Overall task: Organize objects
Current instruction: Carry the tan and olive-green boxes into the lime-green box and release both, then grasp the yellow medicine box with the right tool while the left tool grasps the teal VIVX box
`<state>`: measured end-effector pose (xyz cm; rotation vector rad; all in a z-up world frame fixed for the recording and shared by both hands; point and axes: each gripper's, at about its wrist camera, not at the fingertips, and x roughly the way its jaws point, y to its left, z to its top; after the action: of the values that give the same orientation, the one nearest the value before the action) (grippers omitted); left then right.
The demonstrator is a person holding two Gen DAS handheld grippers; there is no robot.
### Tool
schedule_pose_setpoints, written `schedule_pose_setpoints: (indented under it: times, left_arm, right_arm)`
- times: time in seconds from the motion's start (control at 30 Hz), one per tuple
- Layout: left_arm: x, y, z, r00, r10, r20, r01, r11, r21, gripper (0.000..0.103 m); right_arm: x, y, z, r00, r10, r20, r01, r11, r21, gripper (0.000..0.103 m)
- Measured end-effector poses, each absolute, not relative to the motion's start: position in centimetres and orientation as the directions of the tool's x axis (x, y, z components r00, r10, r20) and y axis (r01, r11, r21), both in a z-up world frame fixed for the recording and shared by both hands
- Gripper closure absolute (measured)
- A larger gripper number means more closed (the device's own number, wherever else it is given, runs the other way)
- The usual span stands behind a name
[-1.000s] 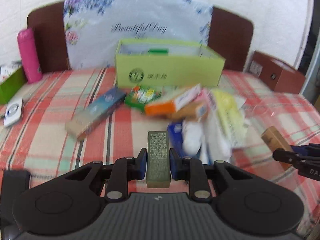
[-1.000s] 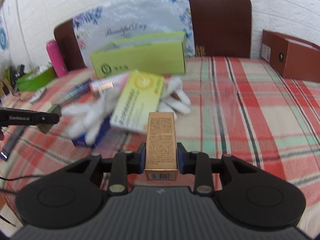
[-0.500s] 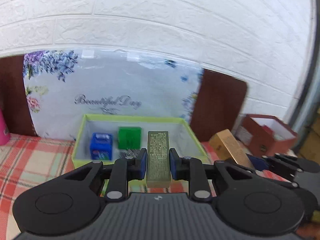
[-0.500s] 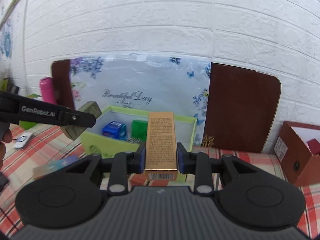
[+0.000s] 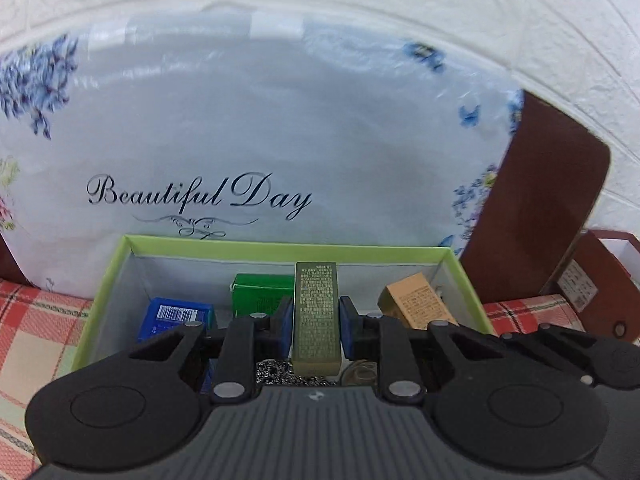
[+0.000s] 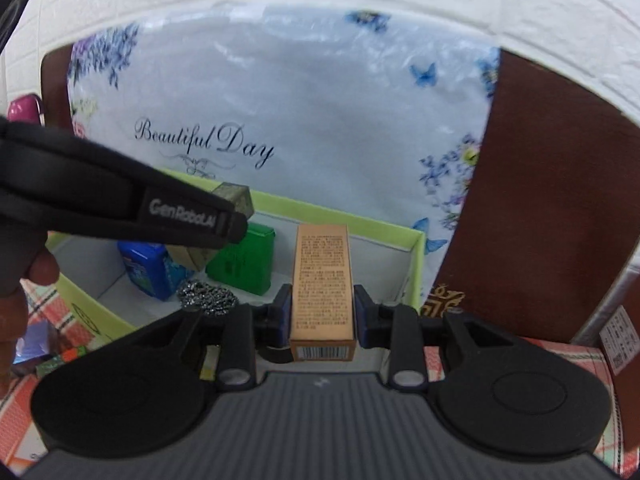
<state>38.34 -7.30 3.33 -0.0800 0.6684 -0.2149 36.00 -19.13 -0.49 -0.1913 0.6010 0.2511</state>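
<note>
Olive carton (image 5: 316,312) clamped in left gripper (image 5: 314,326), tan carton (image 6: 322,292) clamped in right gripper (image 6: 322,314), both over lime box (image 5: 280,247), blue carton (image 5: 174,318), green carton (image 5: 262,296), metal scourer (image 6: 207,298) beyond jaws.

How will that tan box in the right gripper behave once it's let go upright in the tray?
The tan box is tall and narrow, so it will likely tip. It looks like stiff, probably light card. The green tray has room for it to fall flat.

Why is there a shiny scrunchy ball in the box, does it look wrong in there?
A bit odd. The green box otherwise holds neat cartons, a blue carton and a green carton, while the metal scouring ball lies loose on its floor. Nothing looks spilled or broken.
</note>
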Motion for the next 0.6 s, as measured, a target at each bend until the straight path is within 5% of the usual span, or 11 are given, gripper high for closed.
schedule_pose_setpoints:
  times: [0.1,0.13,0.17,0.23,0.4,0.6]
  left_arm:
    - [39.0,-7.1,2.6,0.768,-0.221,-0.601,0.167,0.975,-0.146,0.079]
    - [39.1,-7.0,2.5,0.771,-0.225,-0.595,0.162,0.974,-0.159,0.07]
    - [39.1,-6.8,2.4,0.773,-0.23,-0.592,0.158,0.972,-0.172,0.044]
    - [38.7,-6.4,2.6,0.795,-0.204,-0.572,0.123,0.976,-0.177,0.018]
    - [35.7,-5.0,5.0,0.849,-0.212,-0.484,0.136,0.973,-0.187,0.018]
    - [29.1,-4.6,7.7,0.902,-0.165,-0.399,0.111,0.982,-0.155,0.013]
  right_arm:
    - [37.1,-18.8,-1.4,0.785,0.174,-0.595,-0.295,0.949,-0.112,0.073]
    - [37.5,-18.8,-1.7,0.778,0.184,-0.601,-0.305,0.947,-0.105,0.072]
    - [37.8,-18.8,-1.9,0.772,0.191,-0.606,-0.311,0.945,-0.098,0.068]
    - [37.7,-18.9,-2.0,0.783,0.184,-0.594,-0.303,0.947,-0.105,0.043]
    - [34.2,-20.6,1.1,0.858,0.204,-0.471,-0.289,0.95,-0.115,0.002]
    - [27.4,-22.0,4.6,0.918,0.179,-0.354,-0.22,0.973,-0.077,0.0]
